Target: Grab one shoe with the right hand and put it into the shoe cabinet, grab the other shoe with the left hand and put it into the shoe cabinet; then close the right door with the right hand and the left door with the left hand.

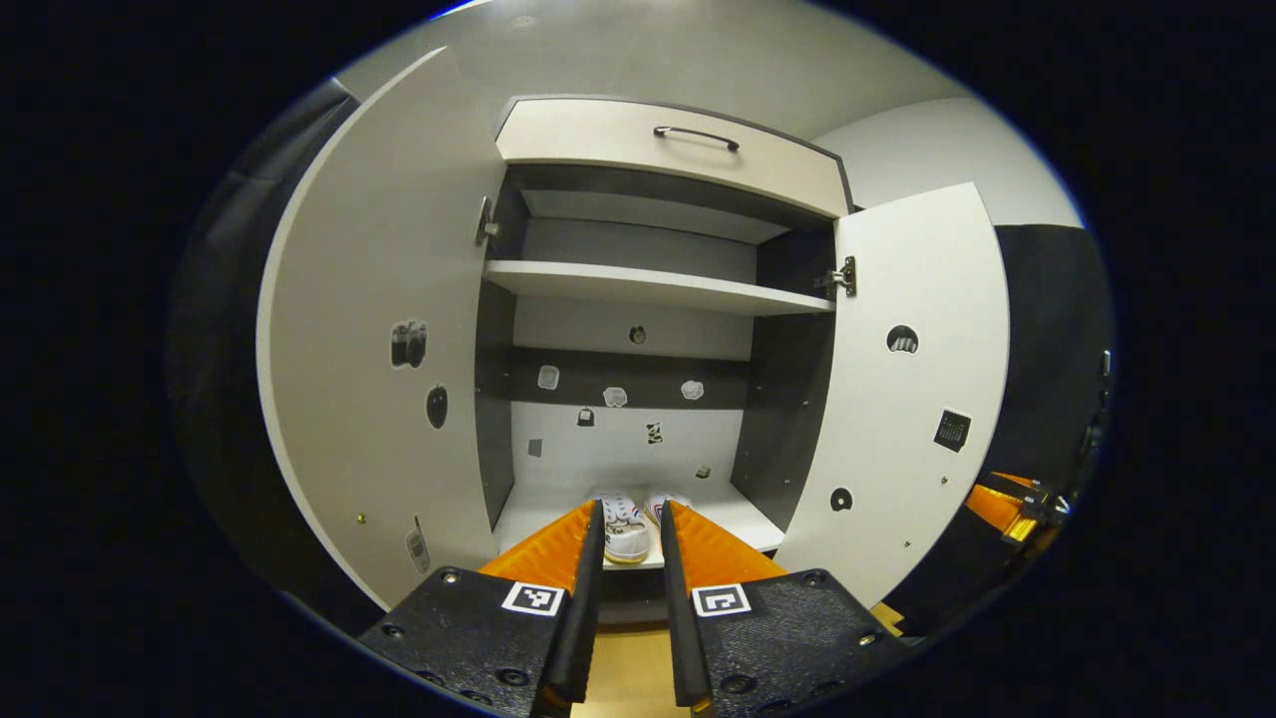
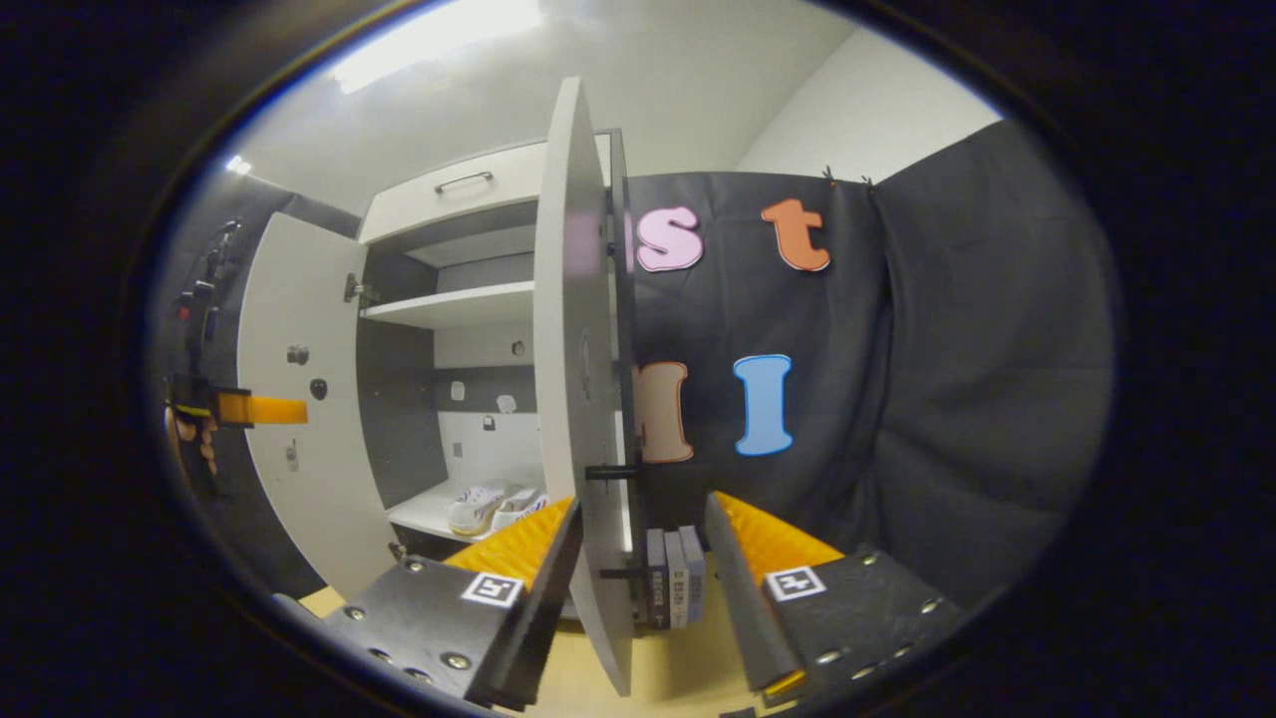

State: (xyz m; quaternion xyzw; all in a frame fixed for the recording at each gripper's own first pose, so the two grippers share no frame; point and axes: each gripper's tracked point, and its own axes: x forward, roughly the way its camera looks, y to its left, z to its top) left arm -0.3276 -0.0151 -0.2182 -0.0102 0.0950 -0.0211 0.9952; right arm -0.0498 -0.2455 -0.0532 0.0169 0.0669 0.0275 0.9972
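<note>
White shoes (image 1: 628, 529), both of them, lie side by side on the bottom shelf (image 1: 738, 519) of the cabinet (image 1: 658, 289), low at the centre of the left gripper view; the right gripper view shows the pair (image 2: 493, 507) at lower left of centre, toes out toward the front edge. By this evidence the stowing part of the task is complete and only the doors remain.

The right door (image 2: 573, 379) stands wide open and is seen edge-on, running top to bottom through the middle of the right gripper view. The right gripper (image 2: 638, 543) straddles that edge, fingers spread apart with the panel between them and neither finger plainly pressing on it. Judged purpose: to catch the door's edge and swing it shut.

The left gripper (image 1: 630, 538) sits low in its own view, aimed squarely into the cabinet. Its fingers are nearly together, a narrow gap between them, and hold nothing. In the right gripper view it (image 2: 261, 409) appears at far left, in front of the left door (image 1: 379, 389), with a hand (image 2: 189, 439) behind it. That door is fully open and untouched; it is likely waiting its turn.

Books (image 2: 676, 573) stand beside the cabinet, low centre of the right gripper view.
</note>
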